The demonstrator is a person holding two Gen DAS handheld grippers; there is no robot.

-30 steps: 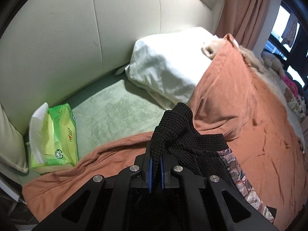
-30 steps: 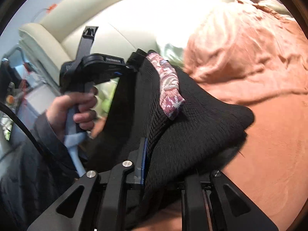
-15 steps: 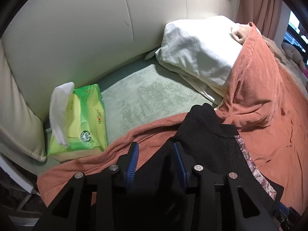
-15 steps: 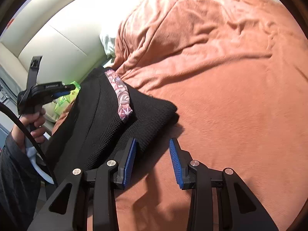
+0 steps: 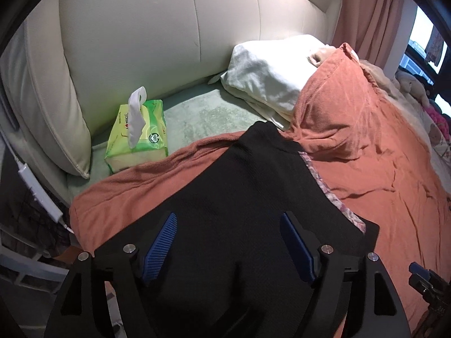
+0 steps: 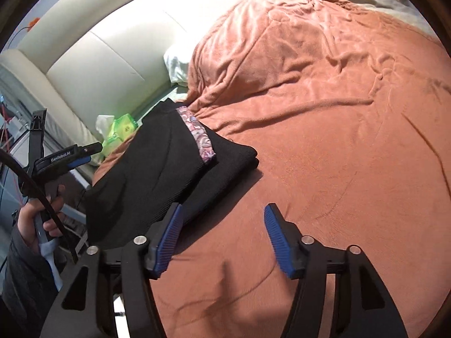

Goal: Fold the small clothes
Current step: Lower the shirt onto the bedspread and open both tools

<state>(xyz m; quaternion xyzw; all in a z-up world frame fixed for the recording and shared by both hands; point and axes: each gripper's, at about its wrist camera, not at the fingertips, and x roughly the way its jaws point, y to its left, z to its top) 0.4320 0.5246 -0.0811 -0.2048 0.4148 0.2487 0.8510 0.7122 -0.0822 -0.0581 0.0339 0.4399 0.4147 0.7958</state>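
Observation:
A black knit garment [image 5: 253,183] with a patterned pink trim [image 5: 329,194] lies folded on the orange blanket [image 5: 394,169]. My left gripper [image 5: 228,239] hovers over its near part. Its jaws are opening, with only the flat cloth below them and nothing pinched. In the right wrist view the garment [image 6: 157,174] lies left of centre. My right gripper [image 6: 224,233] stands just off its near corner, over the blanket [image 6: 324,140]. Its jaws are opening too, with nothing between them. A hand [image 6: 36,219] holds the left gripper [image 6: 94,148] at the far left.
A green tissue pack [image 5: 138,138] sits on the pale green sheet by the cream headboard [image 5: 155,42]. A white pillow [image 5: 270,76] lies beyond the garment. A white power strip [image 5: 36,188] hangs off the bed's left edge. Soft toys [image 5: 408,84] sit far right.
Both grippers were shut on the lifted black garment. They have opened and drawn back, and the garment now lies folded on the blanket.

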